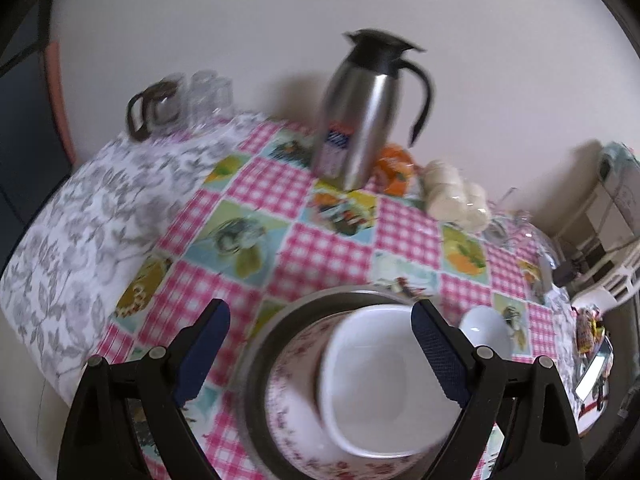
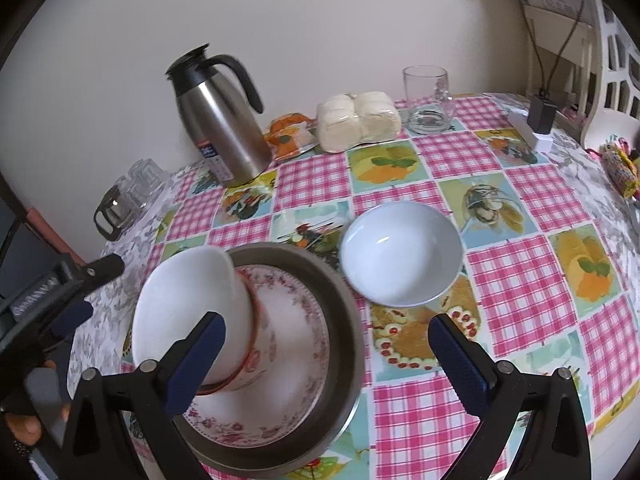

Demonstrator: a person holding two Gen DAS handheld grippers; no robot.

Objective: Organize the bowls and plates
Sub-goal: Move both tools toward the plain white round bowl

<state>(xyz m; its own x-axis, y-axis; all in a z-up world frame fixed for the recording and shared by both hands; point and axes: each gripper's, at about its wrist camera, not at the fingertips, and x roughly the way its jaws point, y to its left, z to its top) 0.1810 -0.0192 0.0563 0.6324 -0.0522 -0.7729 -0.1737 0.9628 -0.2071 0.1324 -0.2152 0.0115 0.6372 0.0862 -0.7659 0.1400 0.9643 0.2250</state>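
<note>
A metal plate (image 2: 344, 312) lies on the checked tablecloth with a floral plate (image 2: 292, 344) stacked in it. A white square bowl (image 2: 188, 308) sits tilted on the floral plate; it also shows in the left wrist view (image 1: 384, 376). My left gripper (image 1: 320, 320) is open, its fingers either side of that bowl and above it. A round white bowl (image 2: 400, 254) stands to the right of the stack, also in the left wrist view (image 1: 486, 330). My right gripper (image 2: 326, 330) is open and empty above the stack's right edge.
A steel thermos jug (image 2: 220, 120) stands at the back by the wall. A bag of buns (image 2: 356, 120), an orange packet (image 2: 290, 134) and a glass mug (image 2: 428, 98) lie behind. Glasses and a glass pot (image 2: 120, 204) stand at the left. A white chair (image 2: 612, 80) is at the right.
</note>
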